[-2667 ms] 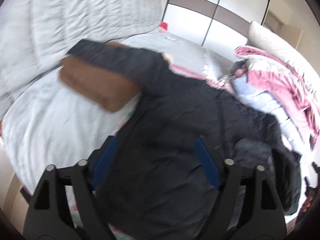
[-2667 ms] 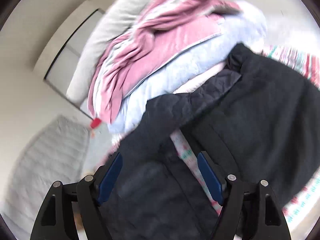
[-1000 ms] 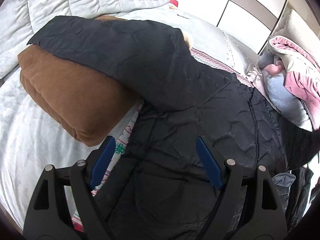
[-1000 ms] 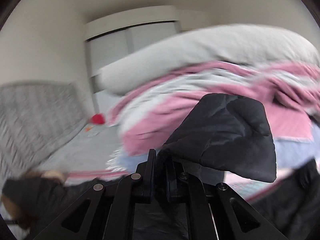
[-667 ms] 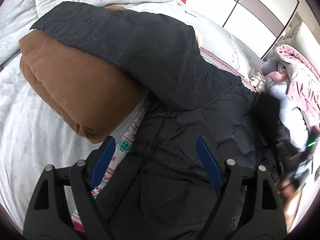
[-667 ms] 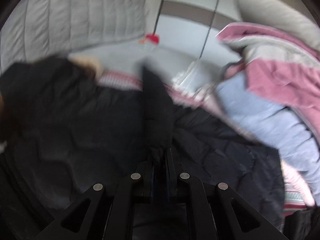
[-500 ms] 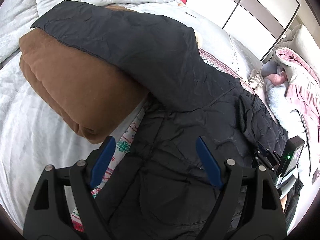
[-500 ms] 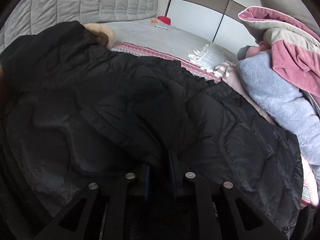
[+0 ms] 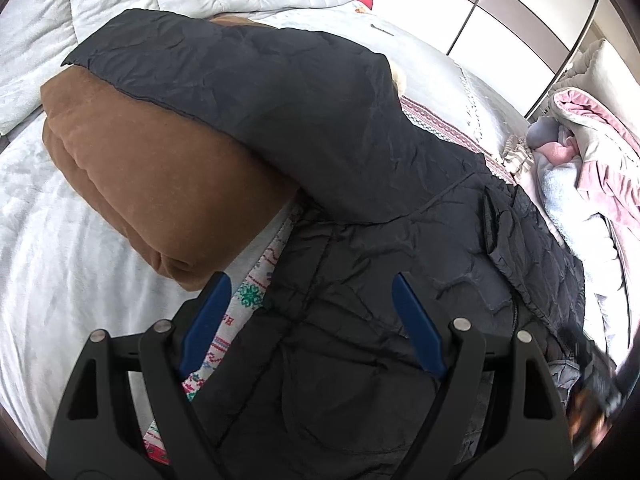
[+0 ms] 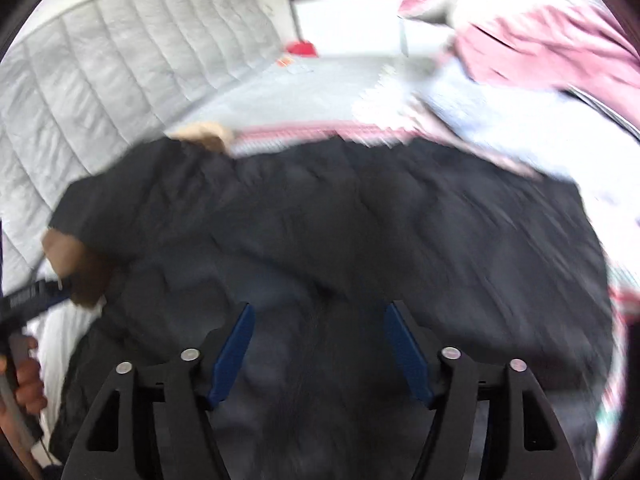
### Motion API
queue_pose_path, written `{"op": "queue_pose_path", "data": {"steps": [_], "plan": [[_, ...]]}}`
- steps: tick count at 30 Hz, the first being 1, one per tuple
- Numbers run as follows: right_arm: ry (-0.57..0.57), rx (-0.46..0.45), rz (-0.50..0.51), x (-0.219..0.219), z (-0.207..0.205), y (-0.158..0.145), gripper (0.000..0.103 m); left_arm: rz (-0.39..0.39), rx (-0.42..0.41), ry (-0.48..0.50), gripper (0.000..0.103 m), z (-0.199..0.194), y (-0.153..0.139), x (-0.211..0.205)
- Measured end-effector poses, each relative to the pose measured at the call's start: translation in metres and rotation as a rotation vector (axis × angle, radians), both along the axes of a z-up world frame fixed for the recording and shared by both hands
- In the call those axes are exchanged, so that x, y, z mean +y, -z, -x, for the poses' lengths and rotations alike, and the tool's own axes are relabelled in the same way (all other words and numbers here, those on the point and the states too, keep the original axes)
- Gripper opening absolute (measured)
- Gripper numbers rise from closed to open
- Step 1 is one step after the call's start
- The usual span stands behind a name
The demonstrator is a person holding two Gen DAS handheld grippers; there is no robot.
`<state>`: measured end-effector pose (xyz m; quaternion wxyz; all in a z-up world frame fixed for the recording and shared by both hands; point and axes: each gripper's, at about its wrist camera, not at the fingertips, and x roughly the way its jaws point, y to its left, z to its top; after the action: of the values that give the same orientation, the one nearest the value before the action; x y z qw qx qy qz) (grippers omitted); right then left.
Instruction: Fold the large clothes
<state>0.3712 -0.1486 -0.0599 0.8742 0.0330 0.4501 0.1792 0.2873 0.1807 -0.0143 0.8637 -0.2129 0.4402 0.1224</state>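
Note:
A large black quilted jacket (image 9: 360,280) lies spread on the bed, its right side folded in over the body. One sleeve (image 9: 248,92) drapes over a folded brown blanket (image 9: 152,184). My left gripper (image 9: 308,292) is open and empty, hovering above the jacket's lower left part. My right gripper (image 10: 318,320) is open and empty above the jacket (image 10: 360,220); this view is motion-blurred. The right gripper also shows blurred at the lower right edge of the left wrist view (image 9: 596,380).
A heap of pink, grey and light blue bedding (image 9: 580,168) lies to the right of the jacket. A grey quilted headboard (image 10: 100,92) is behind. A patterned white and red sheet (image 9: 248,292) lies under the jacket. A wardrobe (image 9: 500,4) stands beyond the bed.
My right gripper carried the jacket's right sleeve over onto the body, let it go, opened and pulled back. My left gripper stayed open and nearly still.

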Motion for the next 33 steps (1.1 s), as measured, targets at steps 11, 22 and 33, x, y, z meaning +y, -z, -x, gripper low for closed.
{"op": "queue_pose_path", "data": {"steps": [11,22,33], "plan": [[0.144,0.179,-0.317,-0.066,0.098,0.026,0.091,-0.028,0.014,-0.032,0.083,0.007,0.001,0.01],[0.065,0.179,-0.457,-0.079,0.1,0.019,0.091,0.106,-0.036,-0.276,0.084,-0.005,-0.024,0.147],[0.157,0.279,-0.633,-0.11,0.092,0.037,0.091,0.209,-0.117,-0.54,0.084,-0.028,-0.003,0.235]]}}
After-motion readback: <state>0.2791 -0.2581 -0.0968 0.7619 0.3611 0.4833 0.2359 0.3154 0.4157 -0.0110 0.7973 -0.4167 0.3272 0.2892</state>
